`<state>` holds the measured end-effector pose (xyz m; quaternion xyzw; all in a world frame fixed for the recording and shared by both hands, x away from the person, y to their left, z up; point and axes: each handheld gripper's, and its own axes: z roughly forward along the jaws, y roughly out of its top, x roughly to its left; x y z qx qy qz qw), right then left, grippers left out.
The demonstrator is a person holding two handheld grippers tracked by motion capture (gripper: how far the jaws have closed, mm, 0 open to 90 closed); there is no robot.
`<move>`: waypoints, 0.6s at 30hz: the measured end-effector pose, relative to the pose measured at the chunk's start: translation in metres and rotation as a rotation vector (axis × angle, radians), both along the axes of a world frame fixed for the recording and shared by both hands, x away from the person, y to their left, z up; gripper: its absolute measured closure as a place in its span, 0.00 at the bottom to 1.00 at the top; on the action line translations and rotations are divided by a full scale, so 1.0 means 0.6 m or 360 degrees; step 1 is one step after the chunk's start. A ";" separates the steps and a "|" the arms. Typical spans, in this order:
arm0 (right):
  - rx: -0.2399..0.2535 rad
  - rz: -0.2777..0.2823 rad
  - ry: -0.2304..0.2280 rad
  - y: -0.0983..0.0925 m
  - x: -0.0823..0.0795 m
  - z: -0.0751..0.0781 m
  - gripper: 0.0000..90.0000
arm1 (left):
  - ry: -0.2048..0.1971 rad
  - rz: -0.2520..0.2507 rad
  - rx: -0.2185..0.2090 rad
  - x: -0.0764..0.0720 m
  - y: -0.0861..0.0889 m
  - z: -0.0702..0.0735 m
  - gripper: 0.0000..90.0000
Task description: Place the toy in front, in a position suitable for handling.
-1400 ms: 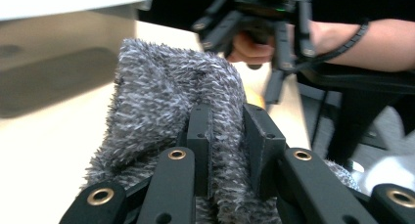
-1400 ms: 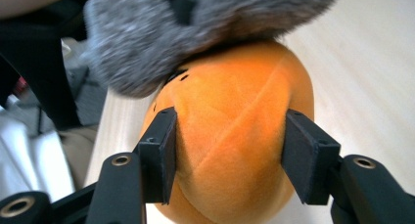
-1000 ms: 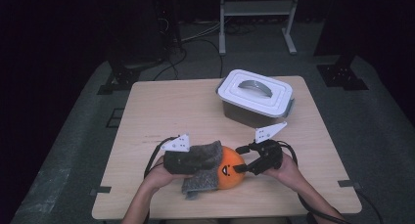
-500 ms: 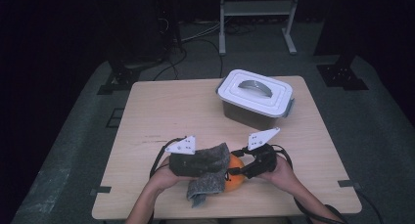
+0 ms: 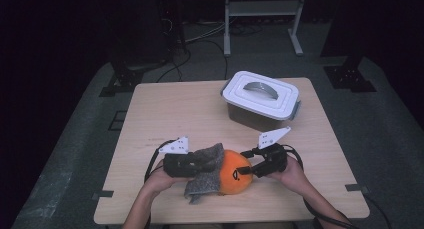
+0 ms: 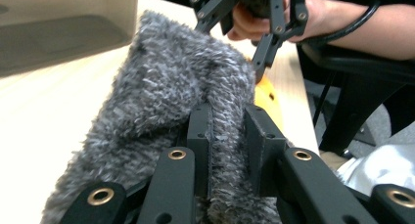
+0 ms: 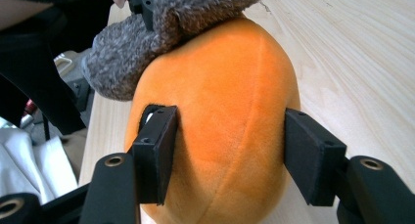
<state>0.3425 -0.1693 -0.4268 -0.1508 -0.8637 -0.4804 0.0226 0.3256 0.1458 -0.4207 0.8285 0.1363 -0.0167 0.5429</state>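
Observation:
An orange plush pumpkin [image 5: 236, 181] lies near the table's front edge. A grey fuzzy cloth [image 5: 206, 175] drapes over its left side. My left gripper [image 5: 201, 164] is shut on the cloth [image 6: 171, 87], a fold pinched between its jaws [image 6: 227, 136]. My right gripper [image 5: 245, 170] comes in from the right with its jaws on either side of the pumpkin [image 7: 225, 101]. Its jaws have just been closing, and both pads [image 7: 159, 150] now press into the plush. The cloth [image 7: 147, 38] covers the pumpkin's far end.
A grey lidded plastic box [image 5: 261, 99] stands at the back right of the wooden table [image 5: 175, 114]. Cables trail from both grippers toward the person's forearms. Beyond the table stand dark stands and a metal rack [image 5: 262, 9].
The right gripper's jaws have closed in onto the pumpkin. The left gripper has pulled the grey cloth further over the pumpkin's left side, hiding its face.

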 end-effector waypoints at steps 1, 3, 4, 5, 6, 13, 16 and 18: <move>0.0008 0.0000 0.0010 0.002 0.000 0.000 0.44 | -0.0013 -0.0022 -0.0014 -0.003 -0.007 0.004 0.83; 0.0014 0.0007 -0.0006 0.007 -0.004 0.002 0.43 | -0.0021 -0.0054 -0.0048 -0.006 -0.016 0.009 0.83; 0.0014 0.0007 -0.0006 0.007 -0.004 0.002 0.43 | -0.0021 -0.0054 -0.0048 -0.006 -0.016 0.009 0.83; 0.0017 0.0022 -0.0022 0.009 -0.006 0.003 0.43 | -0.0029 -0.0073 -0.0045 -0.008 -0.021 0.011 0.83; 0.0018 0.0032 -0.0034 0.012 -0.009 0.004 0.43 | -0.0042 -0.0077 -0.0013 -0.010 -0.026 0.012 0.83; -0.0011 -0.0019 0.0109 0.007 -0.002 0.010 0.27 | -0.0048 -0.0073 0.0041 -0.010 -0.024 0.007 0.83; -0.0058 -0.0026 0.0196 0.014 0.004 -0.002 0.22 | -0.0055 -0.0087 0.0037 -0.011 -0.029 0.007 0.83; -0.0062 -0.0026 0.0207 0.018 0.005 -0.007 0.28 | -0.0059 -0.0089 0.0040 -0.012 -0.033 0.008 0.83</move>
